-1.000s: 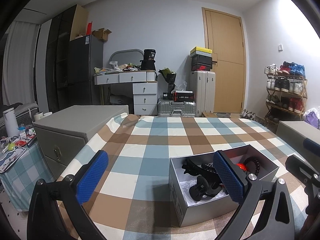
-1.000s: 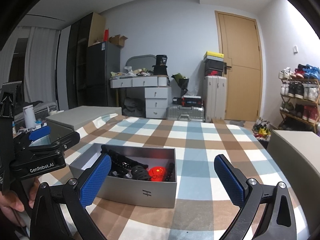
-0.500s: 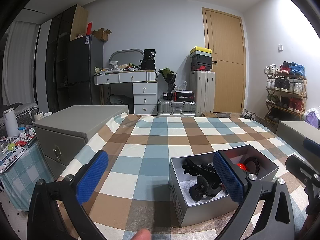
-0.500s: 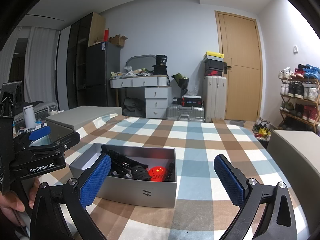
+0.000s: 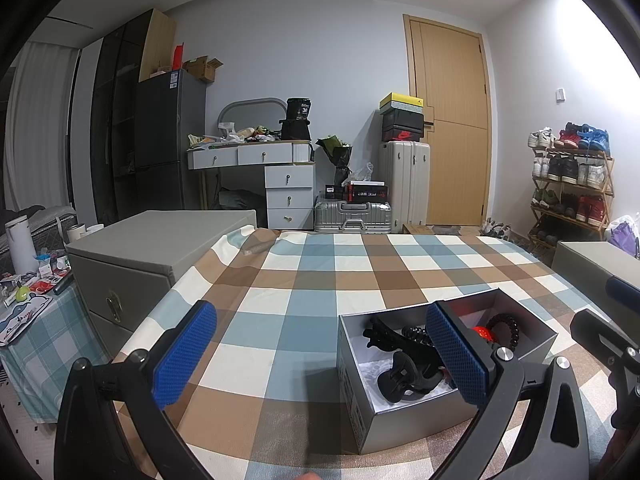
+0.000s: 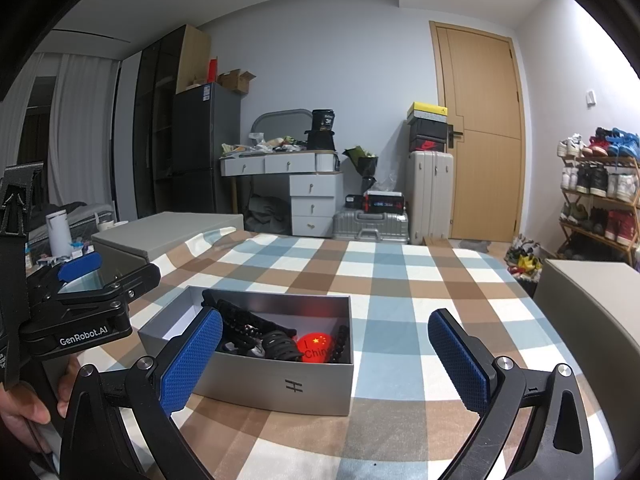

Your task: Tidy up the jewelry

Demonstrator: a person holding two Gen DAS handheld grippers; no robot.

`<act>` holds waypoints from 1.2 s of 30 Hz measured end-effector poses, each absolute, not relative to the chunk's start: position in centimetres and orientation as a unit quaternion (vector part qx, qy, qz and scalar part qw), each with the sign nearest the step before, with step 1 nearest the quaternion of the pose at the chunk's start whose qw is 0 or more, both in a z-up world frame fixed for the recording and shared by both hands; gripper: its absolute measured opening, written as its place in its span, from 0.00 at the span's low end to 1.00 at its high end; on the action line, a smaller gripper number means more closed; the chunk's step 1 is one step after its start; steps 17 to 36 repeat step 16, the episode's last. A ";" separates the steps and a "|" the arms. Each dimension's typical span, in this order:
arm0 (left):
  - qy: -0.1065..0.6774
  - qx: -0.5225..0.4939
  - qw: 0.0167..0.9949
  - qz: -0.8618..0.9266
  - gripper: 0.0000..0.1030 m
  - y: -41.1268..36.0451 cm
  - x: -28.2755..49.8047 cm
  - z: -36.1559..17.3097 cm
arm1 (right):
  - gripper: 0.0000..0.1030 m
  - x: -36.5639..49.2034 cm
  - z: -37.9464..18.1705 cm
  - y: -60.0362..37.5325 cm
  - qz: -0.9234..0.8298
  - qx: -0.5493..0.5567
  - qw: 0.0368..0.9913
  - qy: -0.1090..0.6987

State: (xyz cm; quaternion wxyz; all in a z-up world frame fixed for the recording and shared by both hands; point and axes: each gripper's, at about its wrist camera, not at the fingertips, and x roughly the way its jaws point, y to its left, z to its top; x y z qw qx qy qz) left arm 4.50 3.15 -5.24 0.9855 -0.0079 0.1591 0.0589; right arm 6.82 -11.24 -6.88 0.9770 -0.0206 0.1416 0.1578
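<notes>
An open grey box (image 6: 280, 384) stands on the checked tablecloth (image 6: 400, 280). It holds black hair claws (image 5: 404, 376), a black bead bracelet (image 5: 506, 326), black hair ties (image 6: 280, 344) and a red round badge (image 6: 316, 348). My left gripper (image 5: 320, 360) is open and empty, with its right finger in front of the box (image 5: 360, 408). My right gripper (image 6: 326, 364) is open and empty, just in front of the box. The left gripper also shows at the left in the right wrist view (image 6: 80, 308).
Grey storage boxes stand at the table's left (image 5: 152, 248) and right (image 6: 592, 304). A small side table with a white bottle (image 5: 22, 244) is at far left. A dresser (image 5: 280, 184), suitcases (image 5: 404, 184) and a shoe rack (image 5: 572, 184) line the far wall.
</notes>
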 end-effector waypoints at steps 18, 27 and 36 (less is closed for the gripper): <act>0.159 -0.008 0.986 0.058 0.99 3.2 4.5 -5.2 | 1.00 6.8 -6.8 -11.3 0.158 -0.020 0.977 0.142; 0.159 -0.008 0.986 0.058 0.99 3.2 4.5 -5.2 | 1.00 6.8 -6.8 -11.3 0.158 -0.020 0.977 0.142; 0.159 -0.008 0.986 0.058 0.99 3.2 4.5 -5.2 | 1.00 6.8 -6.8 -11.3 0.158 -0.020 0.977 0.142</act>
